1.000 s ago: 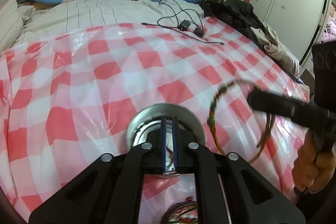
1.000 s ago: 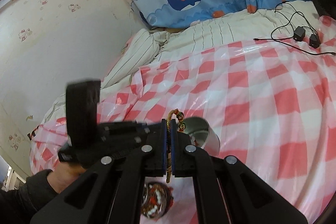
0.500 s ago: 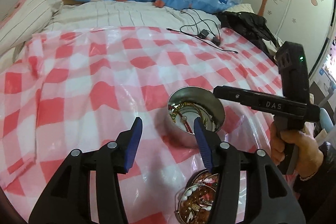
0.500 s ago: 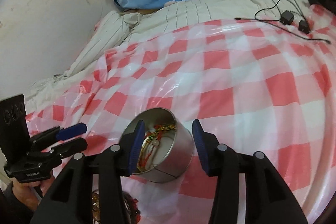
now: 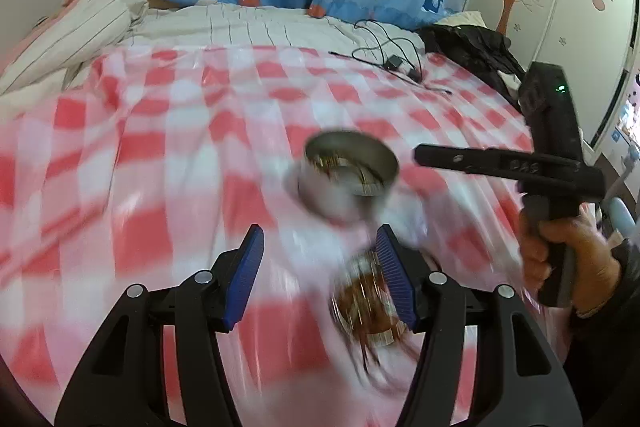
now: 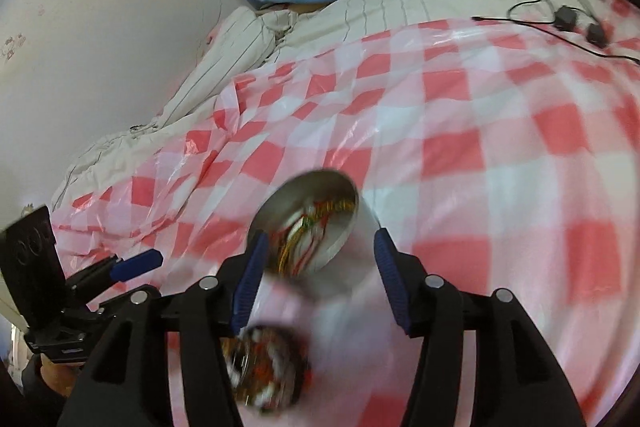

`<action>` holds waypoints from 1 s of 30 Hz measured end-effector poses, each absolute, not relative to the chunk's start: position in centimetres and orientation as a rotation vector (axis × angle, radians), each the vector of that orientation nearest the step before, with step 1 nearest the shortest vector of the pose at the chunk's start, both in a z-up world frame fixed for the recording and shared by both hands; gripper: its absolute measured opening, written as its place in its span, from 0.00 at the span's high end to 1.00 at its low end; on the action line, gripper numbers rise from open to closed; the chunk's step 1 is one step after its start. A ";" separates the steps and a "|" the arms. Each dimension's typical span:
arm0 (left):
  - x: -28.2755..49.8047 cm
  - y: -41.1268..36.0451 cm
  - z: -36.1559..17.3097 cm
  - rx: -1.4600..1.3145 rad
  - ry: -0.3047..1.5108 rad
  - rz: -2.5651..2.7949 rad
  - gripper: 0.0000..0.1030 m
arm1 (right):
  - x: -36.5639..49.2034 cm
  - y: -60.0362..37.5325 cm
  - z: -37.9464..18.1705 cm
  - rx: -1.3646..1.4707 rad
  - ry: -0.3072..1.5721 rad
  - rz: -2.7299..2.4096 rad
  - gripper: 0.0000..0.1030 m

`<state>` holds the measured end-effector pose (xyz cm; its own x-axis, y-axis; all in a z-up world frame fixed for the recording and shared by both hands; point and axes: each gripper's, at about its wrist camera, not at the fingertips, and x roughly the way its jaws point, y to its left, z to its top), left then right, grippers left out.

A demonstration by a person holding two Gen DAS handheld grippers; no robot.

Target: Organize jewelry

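Both tongs, left and right, are wide open and empty, so the next piece should be pinched slowly from the jewelry pile beside the tin on the bed.

I'm reading only one marking: on the side of the right gripper, seen from the left wrist camera, pale letters are showing that look like "DAS", blurred; nothing else legible is coming through on my feeds
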<state>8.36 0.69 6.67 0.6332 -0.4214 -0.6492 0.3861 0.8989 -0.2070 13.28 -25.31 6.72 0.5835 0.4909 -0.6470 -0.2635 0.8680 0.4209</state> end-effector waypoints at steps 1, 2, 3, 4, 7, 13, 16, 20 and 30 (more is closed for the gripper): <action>7.2 0.7 6.3 -0.049 0.762 -0.458 0.46 | 11.1 -25.4 6.4 0.290 0.839 0.438 0.46; 6.0 0.6 5.9 -0.045 0.771 -0.459 0.46 | 9.8 -25.3 6.0 0.288 0.842 0.433 0.46; 5.2 0.4 5.7 -0.039 0.774 -0.464 0.46 | 8.3 -25.2 5.5 0.283 0.848 0.423 0.46; 4.1 0.1 5.5 -0.024 0.772 -0.467 0.46 | 6.4 -25.0 4.9 0.273 0.854 0.407 0.45; 1.4 -0.5 5.1 -0.008 0.765 -0.481 0.46 | 3.1 -24.5 4.0 0.246 0.850 0.368 0.45; -1.6 -0.7 3.7 -0.011 0.768 -0.418 0.46 | 0.4 -23.4 1.6 0.209 0.848 0.309 0.39; -2.1 -0.6 3.2 -0.006 0.767 -0.371 0.44 | 0.5 -23.0 1.6 0.185 0.843 0.317 0.34; -2.5 -0.7 3.0 0.013 0.756 -0.344 0.40 | 0.2 -22.7 1.5 0.167 0.834 0.319 0.32; -3.1 -1.5 2.9 0.069 0.737 -0.337 0.32 | 0.1 -22.3 1.5 0.143 0.831 0.331 0.24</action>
<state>-3.12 -1.51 2.90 0.6894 -0.2771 -0.6693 0.3253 0.9440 -0.0557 0.08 -22.27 1.47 0.6268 0.3431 -0.6996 -0.2326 0.9393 0.2523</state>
